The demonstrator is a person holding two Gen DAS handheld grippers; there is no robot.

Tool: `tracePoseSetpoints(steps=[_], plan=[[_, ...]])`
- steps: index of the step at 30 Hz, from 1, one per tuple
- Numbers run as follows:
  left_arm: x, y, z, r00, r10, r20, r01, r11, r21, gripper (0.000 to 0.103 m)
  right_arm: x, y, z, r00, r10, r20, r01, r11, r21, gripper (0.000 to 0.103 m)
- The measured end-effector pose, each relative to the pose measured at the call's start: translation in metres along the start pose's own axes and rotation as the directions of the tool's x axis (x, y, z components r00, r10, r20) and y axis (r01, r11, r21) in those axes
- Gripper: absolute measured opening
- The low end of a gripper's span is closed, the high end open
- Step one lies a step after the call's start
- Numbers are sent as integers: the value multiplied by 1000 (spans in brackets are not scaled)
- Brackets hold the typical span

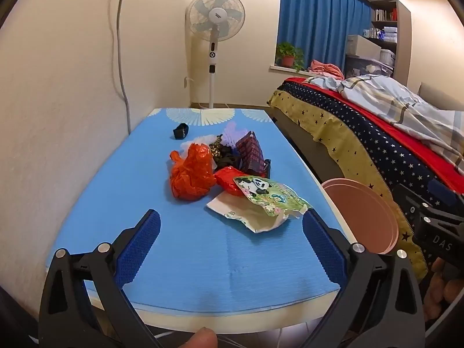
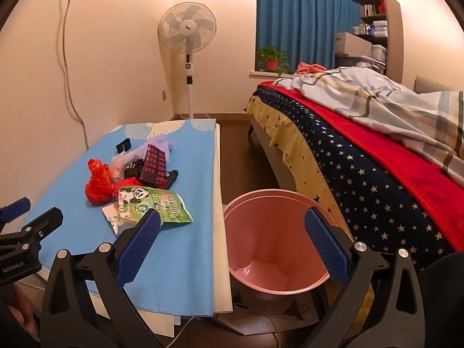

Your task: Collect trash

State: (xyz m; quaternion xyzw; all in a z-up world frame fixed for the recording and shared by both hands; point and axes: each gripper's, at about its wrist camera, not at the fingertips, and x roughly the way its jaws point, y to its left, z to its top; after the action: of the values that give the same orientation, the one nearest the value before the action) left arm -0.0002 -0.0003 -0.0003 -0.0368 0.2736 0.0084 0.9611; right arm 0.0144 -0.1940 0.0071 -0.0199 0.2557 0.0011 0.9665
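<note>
A heap of trash lies mid-table on the blue mat [image 1: 188, 246]: a crumpled orange-red plastic bag [image 1: 191, 174], a green panda snack packet [image 1: 268, 195] over a white wrapper [image 1: 246, 214], a dark patterned packet [image 1: 250, 152] and a small black piece [image 1: 180, 131]. My left gripper [image 1: 230, 224] stands open above the mat's near part, short of the heap, nothing between its fingers. A pink bin [image 2: 275, 240] stands on the floor right of the table. Over its mouth hangs my right gripper [image 2: 232, 226], open and empty. The panda packet [image 2: 156, 203] lies beside its left finger.
A bed [image 2: 362, 159] with starred covers and a striped quilt runs along the right, close to the bin. A standing fan [image 1: 214, 29] is behind the table, a wall with a cable to the left. Blue curtains, a potted plant [image 2: 271, 58] and shelves fill the back.
</note>
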Motion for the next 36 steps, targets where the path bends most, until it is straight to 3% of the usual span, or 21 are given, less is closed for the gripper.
tracePoseSetpoints(steps=[3,5,8,16,36], plan=[[1,-4,-2,1000,7,-8,-7,1000,9,95,-3,6,0,1000,4,0,-4,1000,-26,98],[-4,-5,-9,1000,13,11,-13,1000,3,95,-6,-2,1,1000,9,2,-9,1000,15,98],[7,-7,-5,999,16,-50,-16,1000,-4,95,1,3,3,999,21,-25,-21,1000,21,98],[9,0,-7,999,36,-25,-36,999,-11,95,8,6,-4,998,31,-49,-30,999,19,98],[4,-6,-7,1000,-19,-7,18,1000,-17,94,8,4,-4,999,-1,-53,1,1000,11,98]])
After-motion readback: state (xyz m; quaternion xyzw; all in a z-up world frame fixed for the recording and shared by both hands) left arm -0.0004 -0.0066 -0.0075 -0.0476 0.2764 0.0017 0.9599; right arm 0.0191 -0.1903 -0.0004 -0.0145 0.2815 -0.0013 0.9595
